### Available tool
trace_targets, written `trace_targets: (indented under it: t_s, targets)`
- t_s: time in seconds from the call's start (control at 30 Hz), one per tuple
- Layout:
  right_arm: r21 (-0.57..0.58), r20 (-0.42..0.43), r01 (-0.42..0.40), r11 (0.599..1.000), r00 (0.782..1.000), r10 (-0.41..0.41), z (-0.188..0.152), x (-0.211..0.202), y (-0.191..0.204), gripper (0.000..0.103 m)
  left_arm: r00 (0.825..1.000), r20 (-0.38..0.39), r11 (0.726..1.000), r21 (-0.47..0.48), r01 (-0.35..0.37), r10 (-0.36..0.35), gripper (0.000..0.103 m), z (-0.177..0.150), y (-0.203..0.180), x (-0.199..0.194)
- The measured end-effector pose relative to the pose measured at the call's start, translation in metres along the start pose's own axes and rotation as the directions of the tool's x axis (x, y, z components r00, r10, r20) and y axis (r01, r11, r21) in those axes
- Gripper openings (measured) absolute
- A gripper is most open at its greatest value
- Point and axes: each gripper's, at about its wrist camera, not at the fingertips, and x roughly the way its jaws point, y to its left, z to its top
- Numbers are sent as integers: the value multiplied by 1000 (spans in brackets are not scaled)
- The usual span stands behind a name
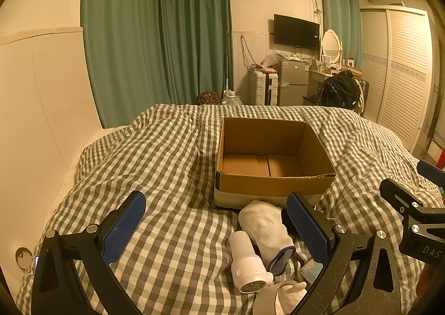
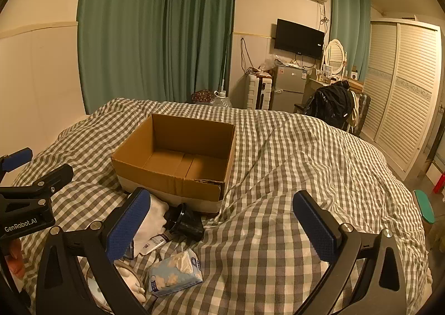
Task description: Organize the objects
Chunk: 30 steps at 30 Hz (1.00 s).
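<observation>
An open, empty cardboard box sits on the checked bedspread; it also shows in the right wrist view. In front of it lie a white sock, a white handheld device, a black cup on its side, a tissue pack and a white glove. My left gripper is open and empty, just short of the sock and device. My right gripper is open and empty, above the bedspread right of the pile.
The bed fills the foreground, with a wall on the left. Beyond the bed stand green curtains, a small fridge, a suitcase, a chair with black clothes and a louvred wardrobe.
</observation>
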Motion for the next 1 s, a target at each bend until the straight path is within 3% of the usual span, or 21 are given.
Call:
trace_targets:
  t_s: [1.0]
  targets:
    - [-20,8,-16,1000,1000,16,1,-11,-1,103,1000,15,1000,-8,-1,1,103,2,4,-8]
